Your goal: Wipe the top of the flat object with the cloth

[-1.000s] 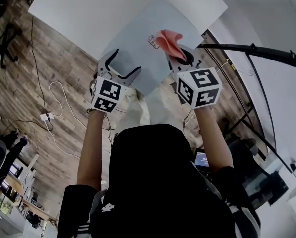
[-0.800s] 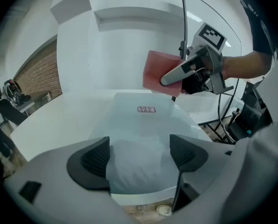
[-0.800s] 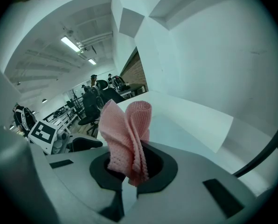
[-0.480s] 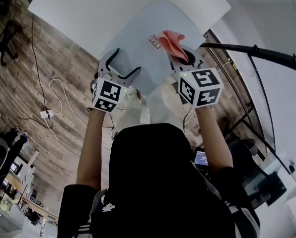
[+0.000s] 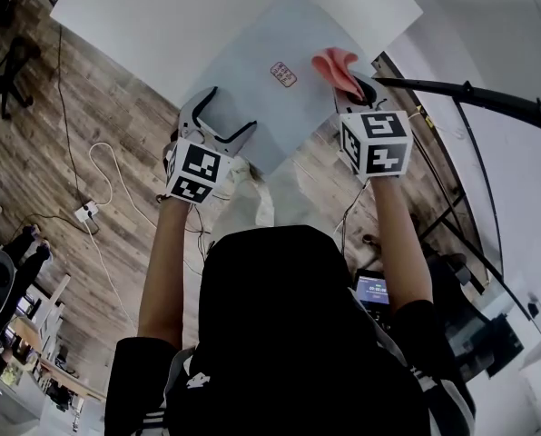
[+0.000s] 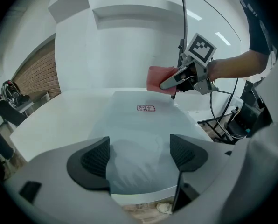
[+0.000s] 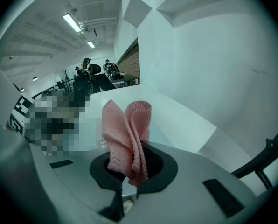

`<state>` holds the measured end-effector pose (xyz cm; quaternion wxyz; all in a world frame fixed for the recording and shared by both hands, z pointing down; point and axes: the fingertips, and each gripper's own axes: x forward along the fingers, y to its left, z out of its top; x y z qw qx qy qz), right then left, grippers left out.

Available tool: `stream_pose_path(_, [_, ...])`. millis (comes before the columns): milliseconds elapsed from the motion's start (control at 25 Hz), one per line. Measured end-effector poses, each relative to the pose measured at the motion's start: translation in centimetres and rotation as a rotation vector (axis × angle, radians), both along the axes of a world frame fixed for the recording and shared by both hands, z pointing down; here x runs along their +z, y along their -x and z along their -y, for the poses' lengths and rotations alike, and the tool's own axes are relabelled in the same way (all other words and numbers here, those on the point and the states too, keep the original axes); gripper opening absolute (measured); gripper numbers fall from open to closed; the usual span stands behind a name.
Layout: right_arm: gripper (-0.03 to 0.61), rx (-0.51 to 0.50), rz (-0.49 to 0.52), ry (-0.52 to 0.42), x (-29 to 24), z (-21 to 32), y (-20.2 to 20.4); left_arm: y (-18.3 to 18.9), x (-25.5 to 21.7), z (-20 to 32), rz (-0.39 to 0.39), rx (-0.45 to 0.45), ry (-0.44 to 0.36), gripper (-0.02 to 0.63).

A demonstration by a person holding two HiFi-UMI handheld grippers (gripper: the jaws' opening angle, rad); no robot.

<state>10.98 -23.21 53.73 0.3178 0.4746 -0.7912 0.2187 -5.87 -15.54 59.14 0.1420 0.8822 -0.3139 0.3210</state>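
Observation:
A pale grey flat sheet (image 5: 261, 80) lies on the white table (image 5: 143, 16), with a small red-print label (image 5: 283, 74) near its middle. My right gripper (image 5: 352, 84) is shut on a crumpled pink cloth (image 5: 336, 64), holding it at the sheet's right edge. In the right gripper view the cloth (image 7: 127, 129) stands up out of the shut right gripper (image 7: 129, 169). From the left gripper view, the cloth (image 6: 158, 80) hangs raised above the sheet's (image 6: 139, 134) far right side. My left gripper (image 5: 218, 121) is open over the sheet's near edge, nothing between its pads (image 6: 94, 158).
The table's near edge drops to a wood floor with white cables and a power strip (image 5: 84, 212). A black curved tube (image 5: 461, 89) runs along the right, beside a white wall. Chairs and people (image 7: 85, 71) are far off in the room.
My right gripper has carried the pink cloth to the right and slightly farther away, from near the label to the sheet's right edge. The left gripper has stayed put.

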Motion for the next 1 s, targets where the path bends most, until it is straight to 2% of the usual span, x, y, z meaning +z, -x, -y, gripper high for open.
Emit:
stream_pose_path(200, [0.044, 0.011, -0.132, -0.011, 1.1, 1.2, -2.4, 0.1, 0.0, 0.0, -0.006, 0.002, 0.004, 0.396])
stream_pose_path(360, [0.044, 0.003, -0.174, 0.013, 2.4, 1.3, -3.0, 0.1, 0.0, 0.0, 0.002, 0.009, 0.015, 0.396])
stream_pose_path(520, [0.044, -0.005, -0.177, 0.054, 3.6, 0.9, -2.9, 0.1, -0.1, -0.1, 0.001, 0.014, 0.012, 0.394])
stream_pose_path(1000, [0.044, 0.004, -0.162, 0.078, 4.0, 1.1, -2.6, 0.0, 0.1, -0.1, 0.006, 0.020, 0.011, 0.394])
